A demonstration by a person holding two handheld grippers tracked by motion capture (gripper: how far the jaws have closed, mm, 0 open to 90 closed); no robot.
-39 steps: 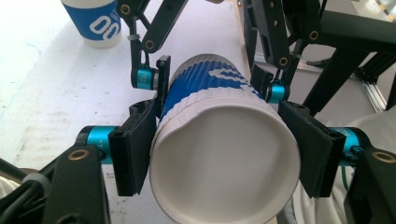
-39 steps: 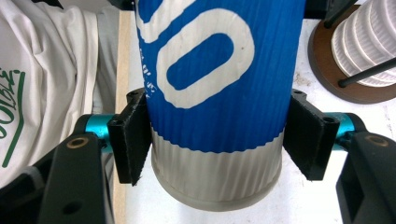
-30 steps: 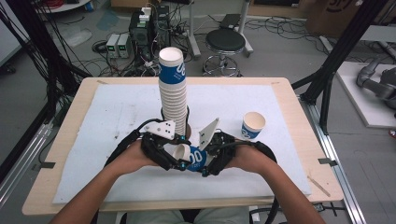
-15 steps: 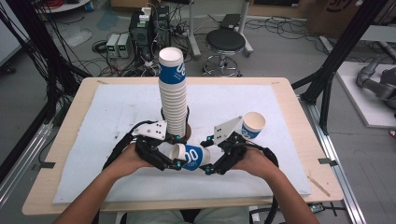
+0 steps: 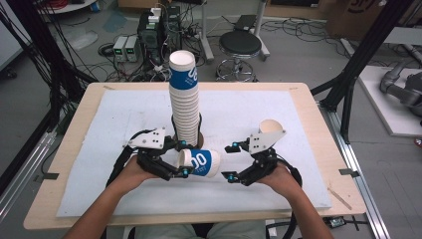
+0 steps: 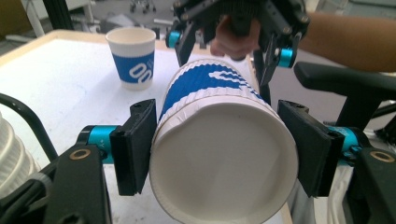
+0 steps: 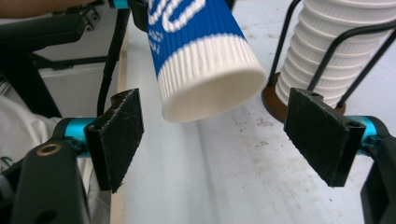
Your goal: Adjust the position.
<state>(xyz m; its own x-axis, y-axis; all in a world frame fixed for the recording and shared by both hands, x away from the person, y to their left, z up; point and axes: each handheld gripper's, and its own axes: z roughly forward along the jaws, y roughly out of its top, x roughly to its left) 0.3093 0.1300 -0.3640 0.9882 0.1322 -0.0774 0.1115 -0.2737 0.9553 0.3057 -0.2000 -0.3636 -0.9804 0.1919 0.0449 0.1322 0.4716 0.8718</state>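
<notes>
Tall stack of white ribbed paper cups (image 5: 184,99) stands mid-table; sideways blue-and-white paper cup (image 5: 200,162) before it; upright blue-banded paper cup (image 6: 131,57) to its right.

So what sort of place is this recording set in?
Most likely a robotics lab or workshop, not a home. Black frame struts flank the wooden table, electronics boxes and loose cables cover the floor behind it, and a workshop stool stands nearby.
</notes>
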